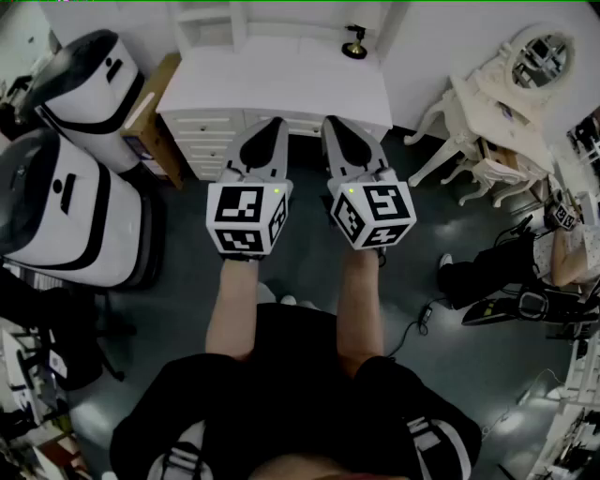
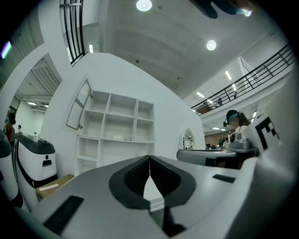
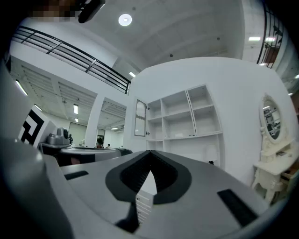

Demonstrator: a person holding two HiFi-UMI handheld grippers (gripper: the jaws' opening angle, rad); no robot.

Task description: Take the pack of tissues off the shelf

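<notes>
- A white wooden drawer cabinet stood against the far wall, with a white open shelf unit rising above it.
- A small black object sat on the cabinet's tabletop, toward the right end.
- Two large white-and-black rounded machines stood left of the cabinet, one behind the other.
- A brown box lay between the far machine and the cabinet.
- A cream ornate vanity table with an oval mirror stood to the right.

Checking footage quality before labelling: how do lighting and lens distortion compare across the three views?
Head view: dim overall, barrel-curved, the white drawer cabinet reads brightest. Left gripper view: strong fisheye bends the white open shelf unit; round ceiling lamp blown out. Right gripper view: same curvature, black rim.
</notes>
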